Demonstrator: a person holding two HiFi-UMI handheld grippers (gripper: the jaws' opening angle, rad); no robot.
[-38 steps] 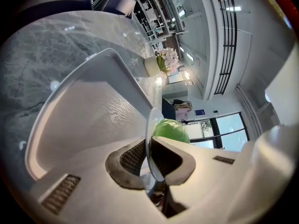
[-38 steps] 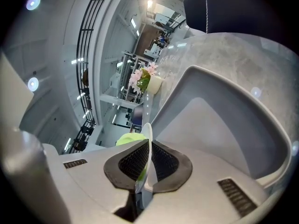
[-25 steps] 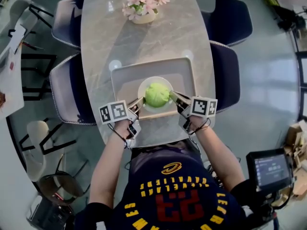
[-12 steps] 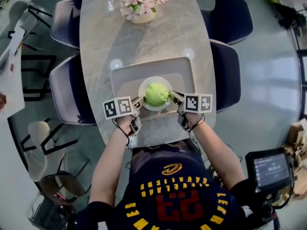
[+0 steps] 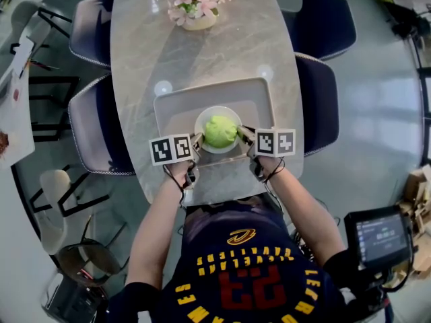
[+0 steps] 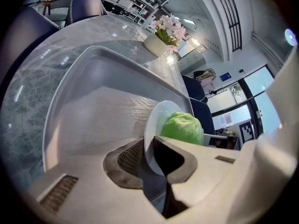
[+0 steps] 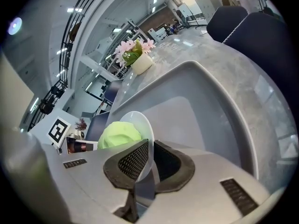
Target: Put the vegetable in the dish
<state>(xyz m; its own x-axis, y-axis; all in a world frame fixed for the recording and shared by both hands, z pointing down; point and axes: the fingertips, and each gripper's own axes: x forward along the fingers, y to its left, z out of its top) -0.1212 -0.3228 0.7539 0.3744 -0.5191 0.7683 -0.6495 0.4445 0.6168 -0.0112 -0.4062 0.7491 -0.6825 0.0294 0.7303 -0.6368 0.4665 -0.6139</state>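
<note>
Vegetable (image 5: 220, 130) in dish (image 5: 203, 121) — left gripper (image 5: 197, 140), right gripper (image 5: 241, 134) on rim — shirt (image 5: 256, 261) "23"

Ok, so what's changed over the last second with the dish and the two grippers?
The dish, with the green vegetable on it, moved slightly away from the person, further over the tray. The left gripper and right gripper carried it and shifted forward too. Unchanged: both grippers stay clamped on the dish's rim, and the tray and flowers have not moved.
</note>
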